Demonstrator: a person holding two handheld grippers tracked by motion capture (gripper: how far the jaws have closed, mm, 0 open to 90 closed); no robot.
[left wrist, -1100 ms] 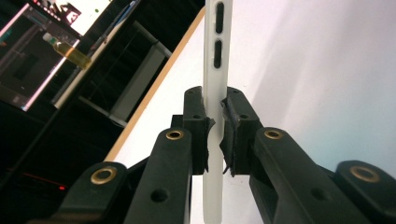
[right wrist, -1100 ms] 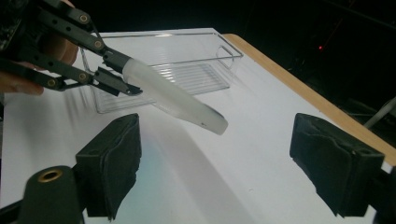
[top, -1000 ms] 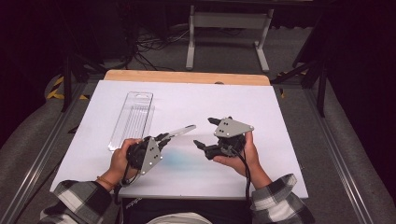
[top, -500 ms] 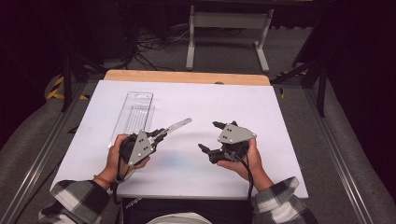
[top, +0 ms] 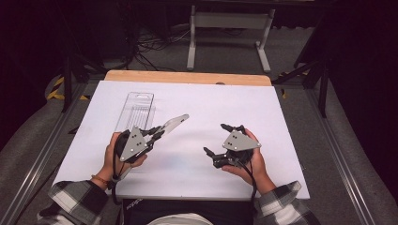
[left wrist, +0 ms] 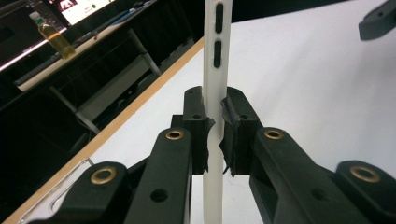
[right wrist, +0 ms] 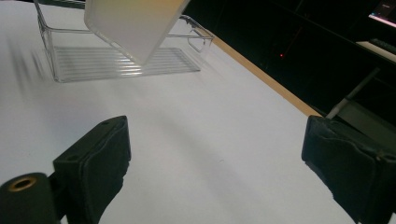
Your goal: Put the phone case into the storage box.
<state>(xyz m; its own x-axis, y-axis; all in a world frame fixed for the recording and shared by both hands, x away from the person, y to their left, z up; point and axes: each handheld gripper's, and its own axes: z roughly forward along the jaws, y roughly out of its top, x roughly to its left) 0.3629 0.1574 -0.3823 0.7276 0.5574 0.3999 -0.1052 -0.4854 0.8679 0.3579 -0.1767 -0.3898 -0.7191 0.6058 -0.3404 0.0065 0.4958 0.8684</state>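
One phone case (top: 171, 124), one clear tray (top: 136, 110) — two tools, one table (top: 244, 103).

The case (left wrist: 215, 70) runs off the top edge in the left gripper view, and its lower end drops out of sight behind the left tongs (left wrist: 215, 135). In the right gripper view it (right wrist: 135, 23) is cut by the top edge and blurred, so its far end cannot be made out. The tray (right wrist: 121, 60) there loses its far wall at the top edge. From above, the left hand (top: 112, 154) hides the tray's near end (top: 136, 110).
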